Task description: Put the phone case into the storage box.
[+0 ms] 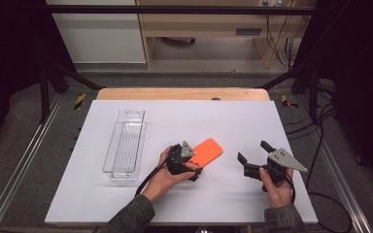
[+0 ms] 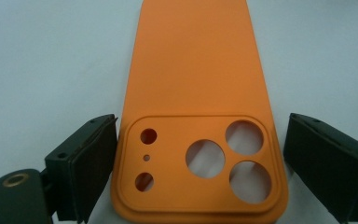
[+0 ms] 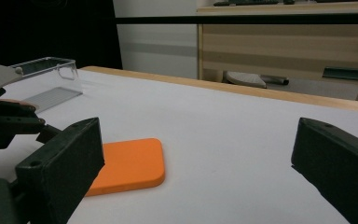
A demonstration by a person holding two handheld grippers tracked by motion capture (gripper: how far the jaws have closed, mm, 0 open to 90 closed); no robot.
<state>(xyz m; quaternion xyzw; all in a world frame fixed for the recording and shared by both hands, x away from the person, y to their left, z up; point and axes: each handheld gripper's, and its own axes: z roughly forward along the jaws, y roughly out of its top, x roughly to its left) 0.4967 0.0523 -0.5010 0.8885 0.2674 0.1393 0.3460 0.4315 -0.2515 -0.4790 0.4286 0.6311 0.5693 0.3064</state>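
Two claws released, left claw (image 2: 198, 163) straddling orange phone case (image 2: 196, 93) camera end without gripping; right claw (image 1: 254, 156) well apart

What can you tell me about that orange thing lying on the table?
It is an orange phone case, matte and rubbery-looking, lying flat, back up, on the white table. A raised camera panel has three large round holes and smaller ones. The left claw straddles that end, jaws open beside its edges.
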